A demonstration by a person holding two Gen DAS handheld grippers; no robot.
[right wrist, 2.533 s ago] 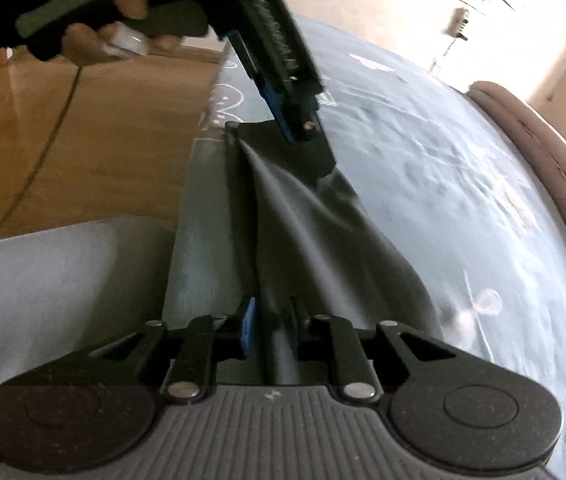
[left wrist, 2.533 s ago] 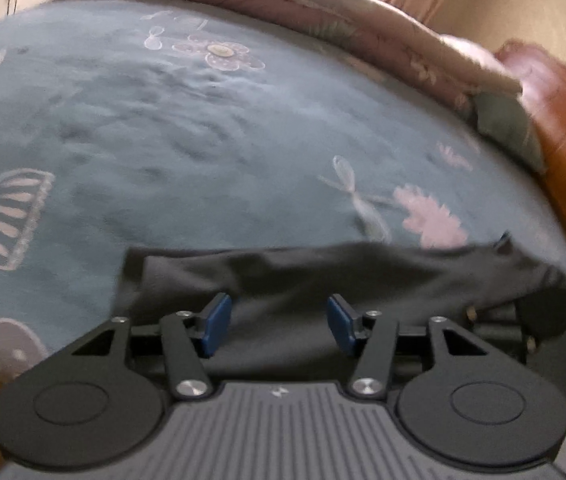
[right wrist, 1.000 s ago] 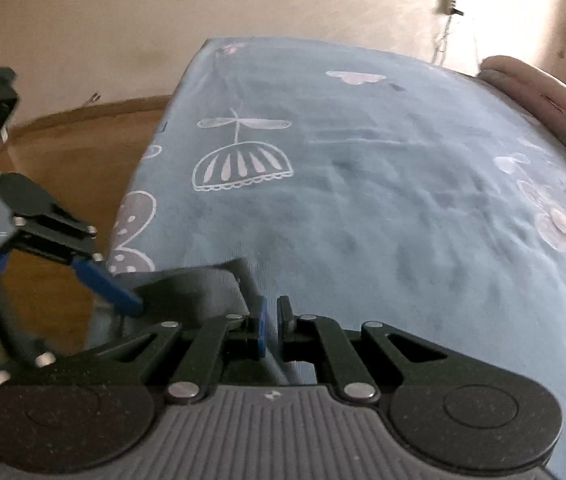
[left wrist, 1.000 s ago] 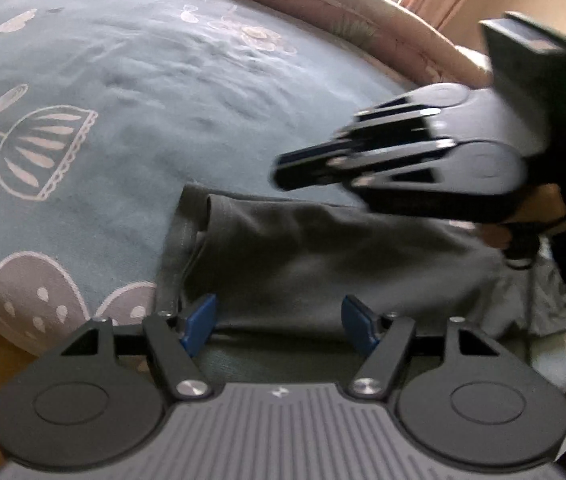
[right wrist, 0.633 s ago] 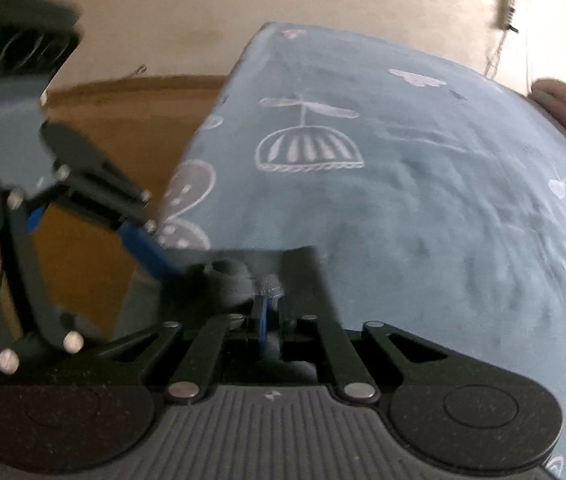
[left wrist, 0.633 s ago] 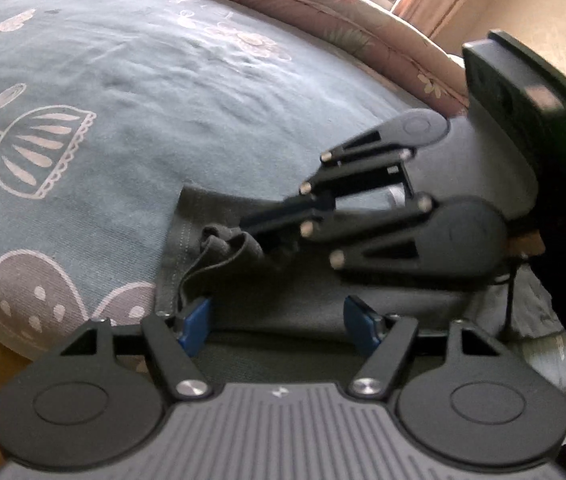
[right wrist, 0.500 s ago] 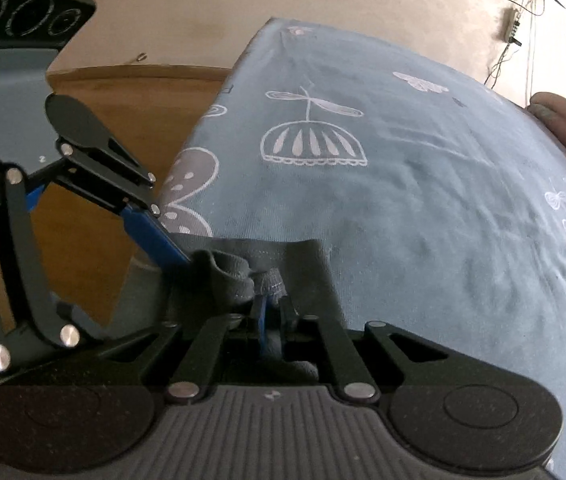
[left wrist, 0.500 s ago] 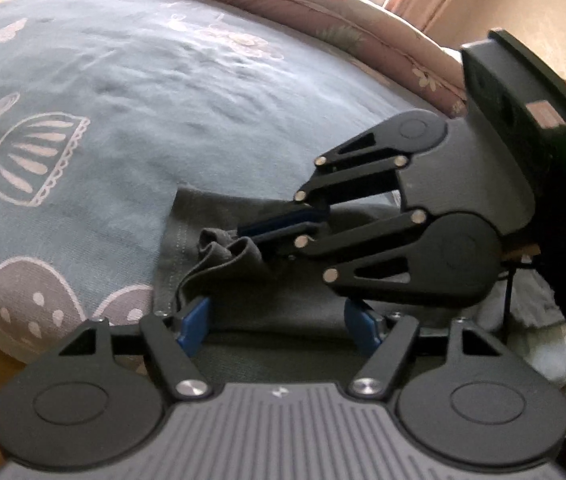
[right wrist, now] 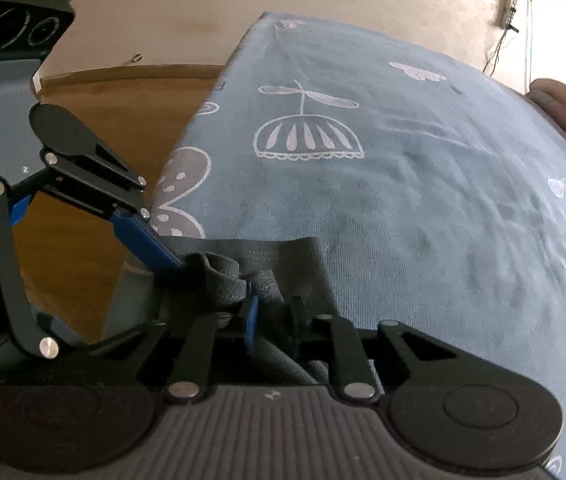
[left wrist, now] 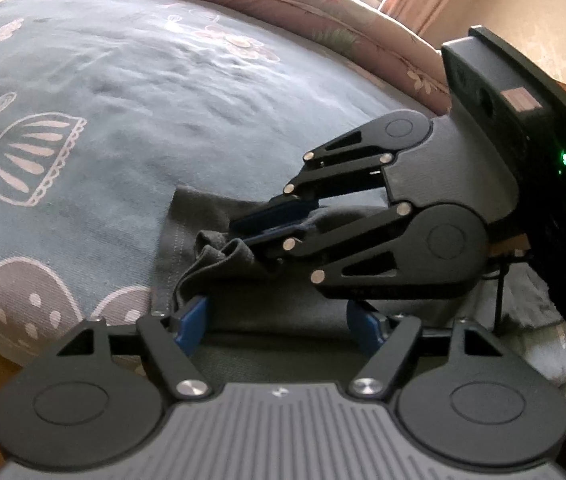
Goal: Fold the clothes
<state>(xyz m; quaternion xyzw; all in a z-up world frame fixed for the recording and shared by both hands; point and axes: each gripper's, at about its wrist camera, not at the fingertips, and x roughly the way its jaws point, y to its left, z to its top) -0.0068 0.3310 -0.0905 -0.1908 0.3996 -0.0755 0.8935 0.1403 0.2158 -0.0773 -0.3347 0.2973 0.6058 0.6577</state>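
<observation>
Near the 6 o'clock edge of the blue patterned bedspread (left wrist: 131, 128), a dark grey garment (left wrist: 203, 220) is lying flat with one bunched fold (right wrist: 223, 276) rising off it. Left gripper (left wrist: 279, 326) is sitting low over the cloth at 6 o'clock in its own view, jaws standing wide apart, blue pads (left wrist: 191, 322) clear of the fabric between them, nothing pinched. Right gripper (right wrist: 273, 314) is reaching in from 3 o'clock in the left wrist view, its tips lying at the bunched fold. Its jaws are opening, a narrow gap showing between them in the right wrist view; the rumpled hem is sitting just ahead of and partly between the tips, and the pads are not pressing on it. One blue finger of the left gripper is touching the bunch from 9 o'clock in the right wrist view. Pink quilt (left wrist: 283, 4) is lying along the far side of the bed at 12 o'clock. Wooden floor (right wrist: 95, 128) is showing beyond the bed edge.
</observation>
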